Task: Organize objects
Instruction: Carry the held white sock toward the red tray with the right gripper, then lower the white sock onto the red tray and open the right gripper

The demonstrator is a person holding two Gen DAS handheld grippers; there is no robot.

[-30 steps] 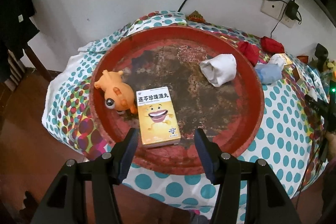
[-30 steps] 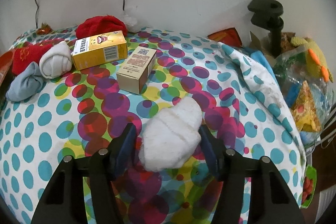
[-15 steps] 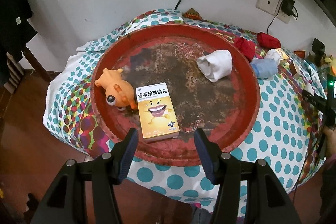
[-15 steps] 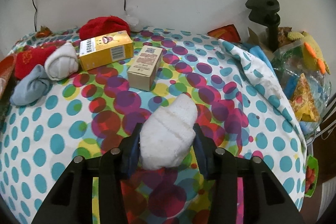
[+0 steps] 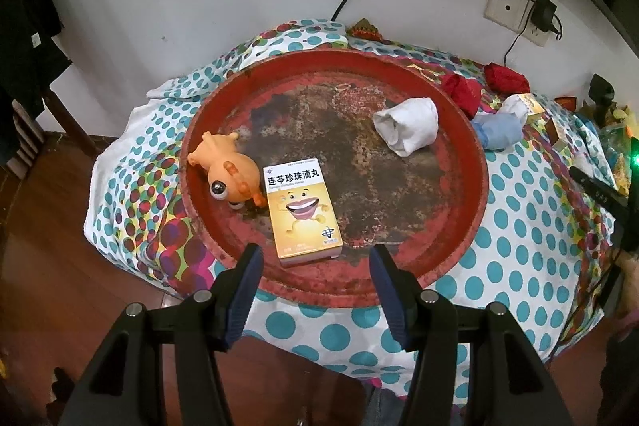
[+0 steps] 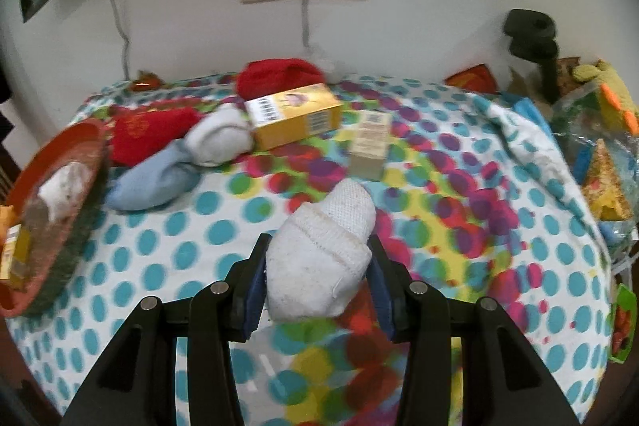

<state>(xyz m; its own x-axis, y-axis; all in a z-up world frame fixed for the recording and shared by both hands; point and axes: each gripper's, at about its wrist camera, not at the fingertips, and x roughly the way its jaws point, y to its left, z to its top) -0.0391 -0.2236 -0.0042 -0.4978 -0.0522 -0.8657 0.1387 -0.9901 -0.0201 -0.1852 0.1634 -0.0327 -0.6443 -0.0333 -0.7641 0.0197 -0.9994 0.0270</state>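
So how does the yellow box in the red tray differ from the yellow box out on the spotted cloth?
The yellow box in the tray lies flat, cartoon face up, beside an orange toy. The yellow box on the cloth rests on a long side, barcode end showing, against a white sock bundle. Both appear to be the same kind of yellow carton.

- The left gripper [image 5: 315,262] is held with jaws apart and empty above the near rim of the red tray [image 5: 471,202].
- An orange toy [image 5: 225,176], a yellow box [image 5: 303,210] and a white sock roll [image 5: 407,124] are seen in the tray.
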